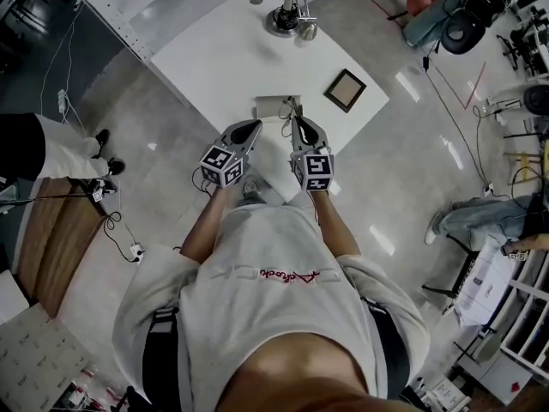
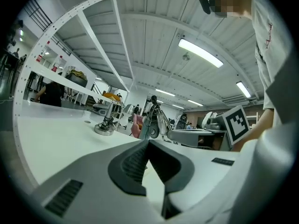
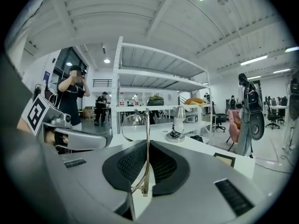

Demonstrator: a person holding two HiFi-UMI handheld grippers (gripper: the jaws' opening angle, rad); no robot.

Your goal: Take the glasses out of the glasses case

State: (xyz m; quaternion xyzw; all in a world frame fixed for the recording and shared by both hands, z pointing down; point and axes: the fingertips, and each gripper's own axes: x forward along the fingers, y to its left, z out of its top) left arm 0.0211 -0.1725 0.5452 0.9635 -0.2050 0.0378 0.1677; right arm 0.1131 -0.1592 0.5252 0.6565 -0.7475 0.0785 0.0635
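Head view, clock positions taken from the claw tips.

- White tabletop fills 10 to 1 o'clock, with its near corner pointing at the wearer.
- Shelf rack stands behind the tabletop in the right gripper view.
- Bystanders are on the floor, well clear of the tabletop: a standing person at 9 o'clock and seated legs in jeans at 4 o'clock. Cables lie on the floor on both sides.
- Left claw has its pads meeting at the tip with nothing between them. It sits just beside the right claw, at that claw's 9 o'clock.
- Right claw is nearly closed and pinches one temple arm of the glasses.
- Metal lamp with a round base is at 12 o'clock, far across the tabletop.
- Dark picture frame lies flat at 1 o'clock, apart from the case.
- Pale glasses case is at 12 o'clock, on the tabletop near its corner, just ahead of both tips.
- Glasses have the temple running up between the right pads and a lens ring beyond the tip. The left gripper view shows the lenses hanging above the tabletop. In the head view they overlap the right end of the case, and I cannot tell whether they touch it.
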